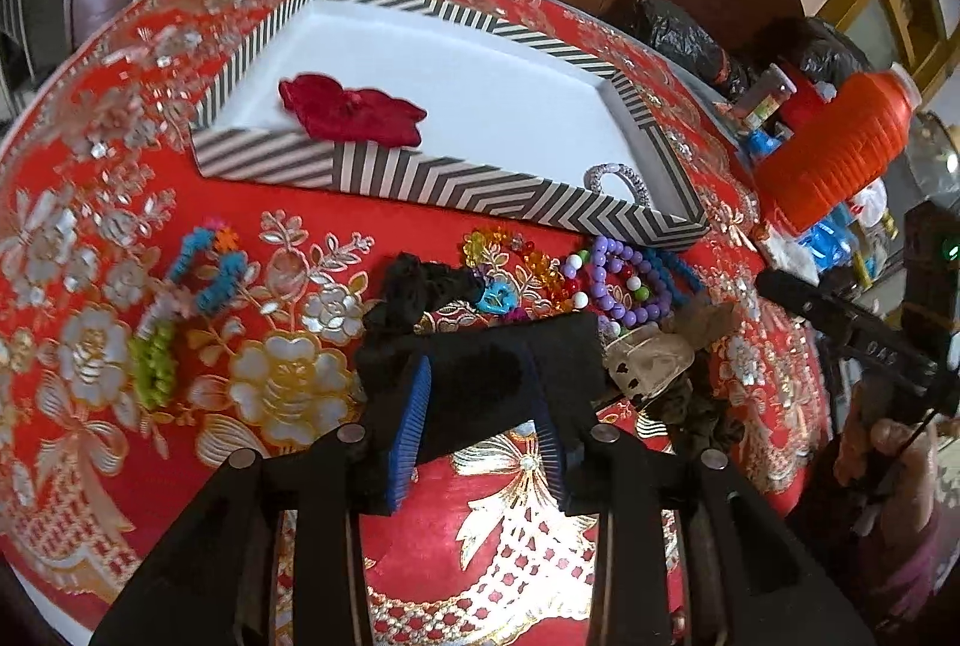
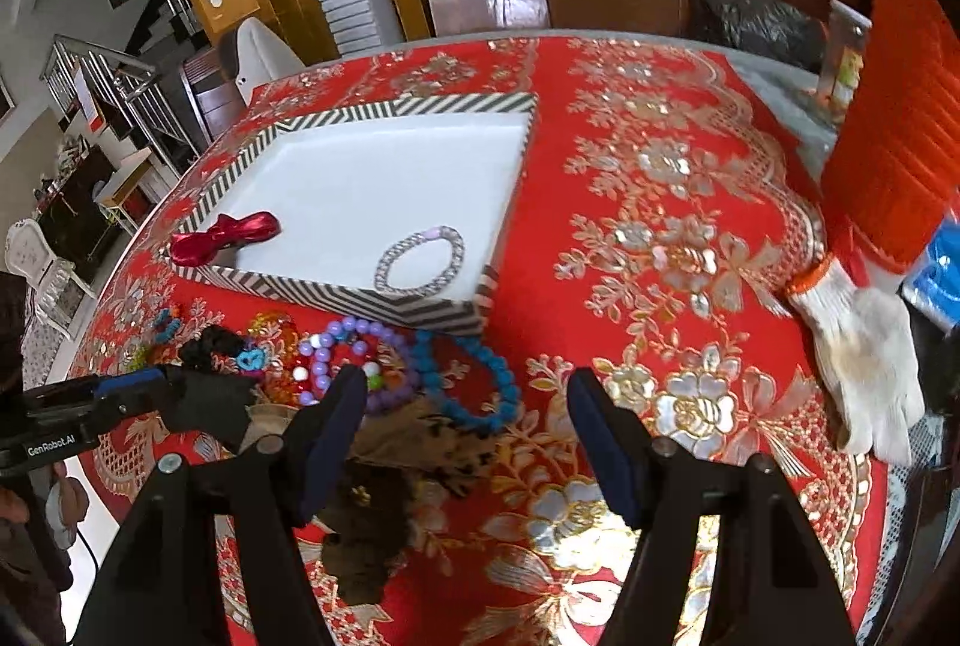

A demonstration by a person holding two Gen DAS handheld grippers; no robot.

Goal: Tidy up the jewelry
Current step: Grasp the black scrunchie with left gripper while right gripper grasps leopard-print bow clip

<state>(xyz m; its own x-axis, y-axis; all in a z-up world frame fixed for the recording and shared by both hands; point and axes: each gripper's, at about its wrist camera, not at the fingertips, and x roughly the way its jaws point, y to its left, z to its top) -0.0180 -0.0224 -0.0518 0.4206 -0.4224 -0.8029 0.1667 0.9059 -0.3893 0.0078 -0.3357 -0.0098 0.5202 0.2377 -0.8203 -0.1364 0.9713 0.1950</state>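
Holding the limp black fabric scrunchie (image 1: 480, 376) between my left gripper (image 1: 480, 436) pads, right gripper (image 2: 468, 400) spread empty, I judge it light, best pinched mid-bunch.

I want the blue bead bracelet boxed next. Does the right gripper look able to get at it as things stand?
Probably yes. The right gripper is open and empty, and the blue bead bracelet lies uncovered on the tablecloth just ahead of its left finger, beside the purple bead bracelet. The left gripper sits off to the side, clear of it.

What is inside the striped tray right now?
Inside the striped tray: a red bow at its near-left rim and a rhinestone bracelet near the front corner. The white floor shows uncovered elsewhere.
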